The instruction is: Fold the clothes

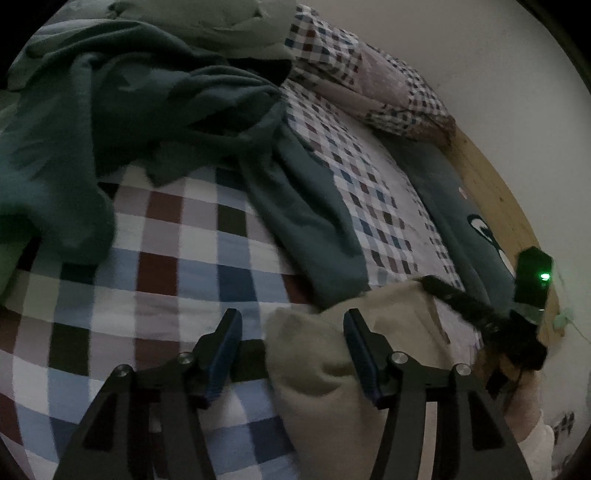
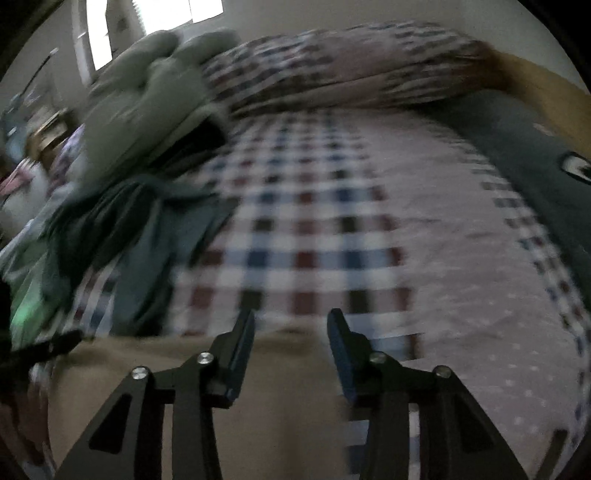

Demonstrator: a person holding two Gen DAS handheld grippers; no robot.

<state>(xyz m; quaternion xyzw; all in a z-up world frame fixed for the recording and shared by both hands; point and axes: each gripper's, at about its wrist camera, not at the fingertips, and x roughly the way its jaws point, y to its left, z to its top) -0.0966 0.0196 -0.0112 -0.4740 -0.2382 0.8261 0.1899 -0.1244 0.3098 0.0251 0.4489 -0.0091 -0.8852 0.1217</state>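
Observation:
A beige garment (image 1: 321, 354) lies on the checked bedsheet (image 1: 184, 240) close in front of me. My left gripper (image 1: 291, 321) stands open just above its rounded corner, and the pads do not press the cloth. In the right wrist view the same beige garment (image 2: 280, 402) spreads flat under my right gripper (image 2: 291, 319), which is open with nothing between its fingers. A dark teal garment (image 1: 147, 110) is heaped at the upper left with one sleeve (image 1: 314, 221) trailing toward the beige cloth. The right gripper's body (image 1: 509, 321) shows at the right edge of the left wrist view.
A pale green garment (image 1: 221, 26) lies bunched beyond the teal heap. A checked pillow (image 1: 388, 92) rests at the head of the bed. A dark grey-green pillow with a cartoon print (image 1: 476, 229) runs along the wooden bed edge (image 1: 498, 192). A window (image 2: 147, 22) glows at the far left.

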